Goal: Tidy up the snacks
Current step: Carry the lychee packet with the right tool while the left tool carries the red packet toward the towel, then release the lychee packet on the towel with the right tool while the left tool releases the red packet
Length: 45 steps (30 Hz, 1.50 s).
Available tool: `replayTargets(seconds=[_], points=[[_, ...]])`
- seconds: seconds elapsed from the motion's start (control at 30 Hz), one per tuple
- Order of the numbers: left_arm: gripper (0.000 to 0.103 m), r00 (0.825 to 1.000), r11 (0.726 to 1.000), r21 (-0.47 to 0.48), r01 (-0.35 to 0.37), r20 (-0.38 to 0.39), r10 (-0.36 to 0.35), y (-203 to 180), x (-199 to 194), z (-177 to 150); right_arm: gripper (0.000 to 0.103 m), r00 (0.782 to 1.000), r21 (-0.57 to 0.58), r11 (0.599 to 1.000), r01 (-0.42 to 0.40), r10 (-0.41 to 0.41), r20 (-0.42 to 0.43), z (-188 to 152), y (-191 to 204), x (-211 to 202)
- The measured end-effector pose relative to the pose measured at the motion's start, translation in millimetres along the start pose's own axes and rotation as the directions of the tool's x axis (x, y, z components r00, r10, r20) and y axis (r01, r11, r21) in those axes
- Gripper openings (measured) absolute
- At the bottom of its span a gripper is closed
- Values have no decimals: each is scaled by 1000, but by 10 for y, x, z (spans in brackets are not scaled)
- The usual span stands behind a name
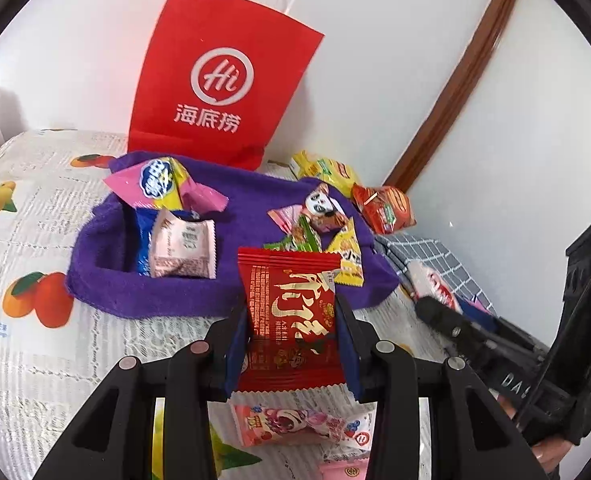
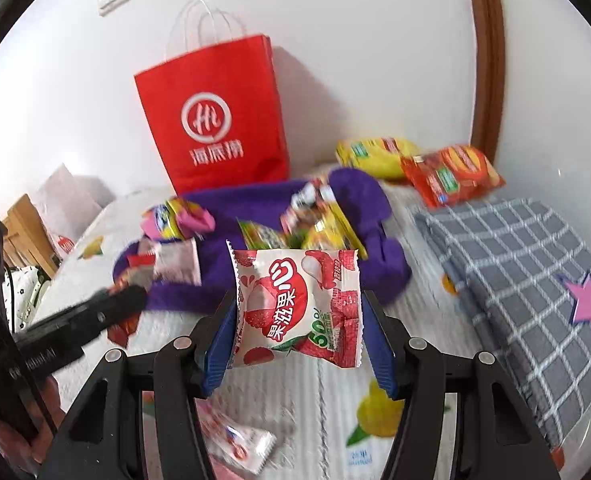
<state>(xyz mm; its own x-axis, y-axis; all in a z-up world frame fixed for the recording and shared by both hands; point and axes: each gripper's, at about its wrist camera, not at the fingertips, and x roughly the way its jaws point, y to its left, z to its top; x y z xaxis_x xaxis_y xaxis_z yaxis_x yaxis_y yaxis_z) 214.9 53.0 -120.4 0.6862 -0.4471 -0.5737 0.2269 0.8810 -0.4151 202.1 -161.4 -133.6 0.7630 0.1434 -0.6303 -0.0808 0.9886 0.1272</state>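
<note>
A red snack packet (image 1: 291, 320) stands clamped between the jaws of the left gripper (image 1: 291, 344), lifted off the bed (image 1: 35, 360). A white lychee candy packet (image 2: 297, 304) is pinched the same way between the jaws of the right gripper (image 2: 297, 332). Ahead of both sets of jaws lies a purple towel (image 1: 167, 292) heaped with small snacks (image 1: 183, 248). Beyond it a red paper bag (image 1: 223, 80) stands upright against the wall. Below the left jaws a pink wrapped candy (image 1: 295, 426) lies on the bed. To the right of the right jaws sits a folded grey checked cloth (image 2: 515, 264).
</note>
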Motion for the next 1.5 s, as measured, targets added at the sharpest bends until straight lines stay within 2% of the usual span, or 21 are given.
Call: replayTargets(seconds=[0.1,0.27,0.37,0.6,0.8,0.97,1.07,1.3,1.4,1.5], points=[[38,1000,1000,-4,-30,2,30,43,-22,90,59,1000,-6,1000,-13,13,17,146,85,17],[38,999,999,-40,-37,15,38,157,-116,300,59,998,-26,999,-30,32,57,407,228,95],[38,996,997,-27,-79,33,80,177,-149,446,59,996,-42,998,-45,48,78,558,314,168],[38,990,990,-64,-123,60,127,279,-43,736,59,991,-51,996,-70,76,112,834,413,448],[38,983,982,-126,-141,99,154,393,99,854,59,986,-11,994,-107,107,130,817,298,718],[38,977,975,-151,-163,110,181,496,273,764,59,988,31,990,-135,131,87,695,147,932],[38,981,973,-174,-149,94,167,551,353,701,59,987,46,987,-152,149,54,636,95,1033],[38,977,973,-152,-175,99,191,528,408,656,59,984,91,980,-177,175,21,590,-6,1166],[38,977,973,-145,-181,89,195,516,440,650,59,987,98,982,-162,160,27,602,-33,1167],[38,984,975,-162,-149,76,163,543,465,653,59,988,100,982,-157,156,22,612,-51,1166]])
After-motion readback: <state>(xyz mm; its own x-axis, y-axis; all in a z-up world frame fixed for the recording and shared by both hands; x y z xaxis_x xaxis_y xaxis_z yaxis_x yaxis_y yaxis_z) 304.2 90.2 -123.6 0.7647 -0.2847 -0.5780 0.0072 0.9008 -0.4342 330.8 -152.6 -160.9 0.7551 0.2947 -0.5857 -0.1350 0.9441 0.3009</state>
